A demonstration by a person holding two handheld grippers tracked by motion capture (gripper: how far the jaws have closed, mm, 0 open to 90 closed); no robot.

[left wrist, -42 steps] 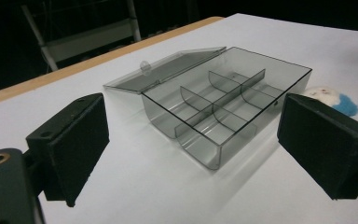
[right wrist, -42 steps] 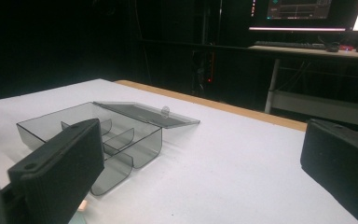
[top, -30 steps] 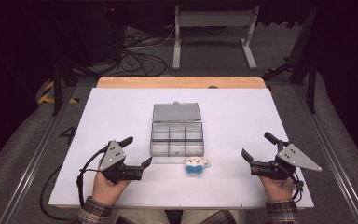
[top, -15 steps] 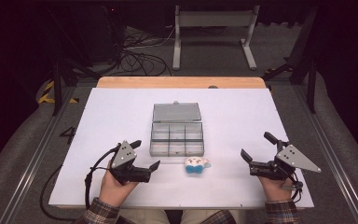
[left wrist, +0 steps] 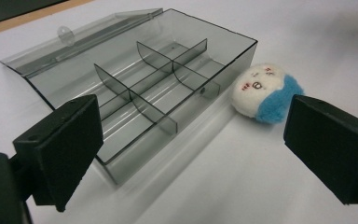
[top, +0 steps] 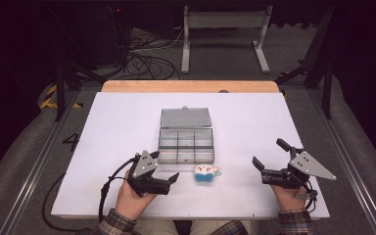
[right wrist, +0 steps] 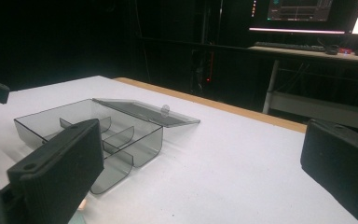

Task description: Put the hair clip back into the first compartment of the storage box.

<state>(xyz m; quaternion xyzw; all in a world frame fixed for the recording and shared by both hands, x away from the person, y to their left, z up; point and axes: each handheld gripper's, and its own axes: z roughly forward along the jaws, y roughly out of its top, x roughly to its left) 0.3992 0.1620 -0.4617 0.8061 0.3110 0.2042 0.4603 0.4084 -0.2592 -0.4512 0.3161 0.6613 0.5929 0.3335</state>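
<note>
A small white and blue plush toy lies on the white table just in front of a clear grey compartment box, whose lid is folded open at the back. My left gripper sits left of the toy, open, pointing at it. In the left gripper view the toy lies ahead between the spread jaws of the left gripper, beside the box. My right gripper rests open at the table's front right, nothing in it. The right gripper view shows the box beyond the open right gripper.
The white sheet covers the table, with a wooden strip at the far edge. A metal stand and cables lie on the dark floor beyond. Rails run along both sides.
My left gripper has slid to the right, closing in on the plush toy. The right gripper has stayed almost where it was.
</note>
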